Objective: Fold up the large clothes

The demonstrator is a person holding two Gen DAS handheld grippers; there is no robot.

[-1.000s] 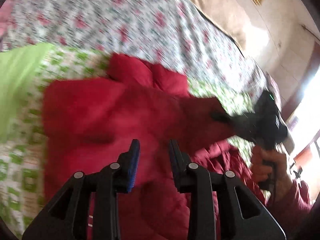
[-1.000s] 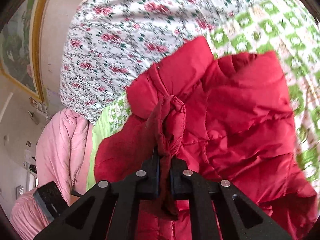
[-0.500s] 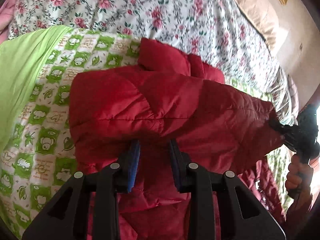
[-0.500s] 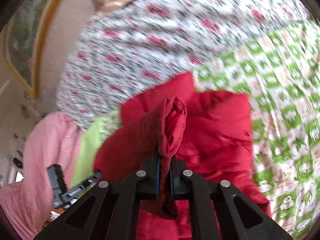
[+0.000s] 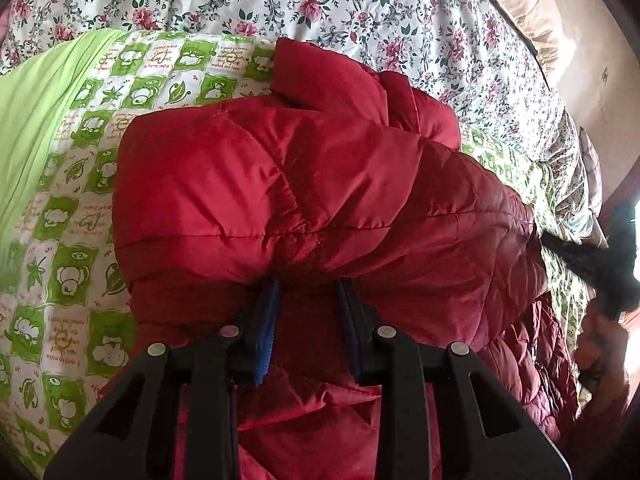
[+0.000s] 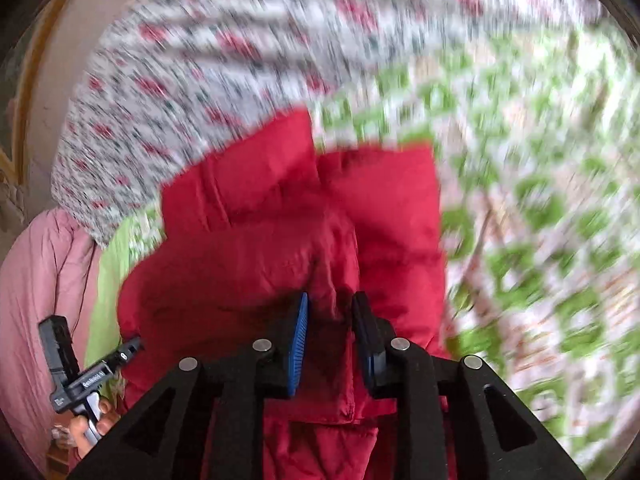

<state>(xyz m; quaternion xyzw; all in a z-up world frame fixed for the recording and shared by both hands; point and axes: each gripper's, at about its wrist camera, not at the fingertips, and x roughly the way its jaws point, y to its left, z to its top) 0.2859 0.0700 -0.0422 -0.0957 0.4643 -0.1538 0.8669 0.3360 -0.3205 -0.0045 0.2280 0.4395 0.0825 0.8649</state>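
The quilted jacket (image 5: 304,184) was deep red throughout. Under it lay a blanket (image 5: 80,216) checked in green and white, with small animal and leaf prints, beside a plain lime-green sheet (image 5: 32,120). The bedspread (image 5: 360,12) was white with pink-red roses and dark green leaves. A pink quilt (image 6: 40,300) showed at one side. Both black tools carried blue pads (image 5: 266,332).

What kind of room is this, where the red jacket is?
Most likely a bedroom. The red jacket lies on a bed covered by a flowery bedspread and a green-and-white checked blanket, and a beige pillow sits at the far end by the wall.
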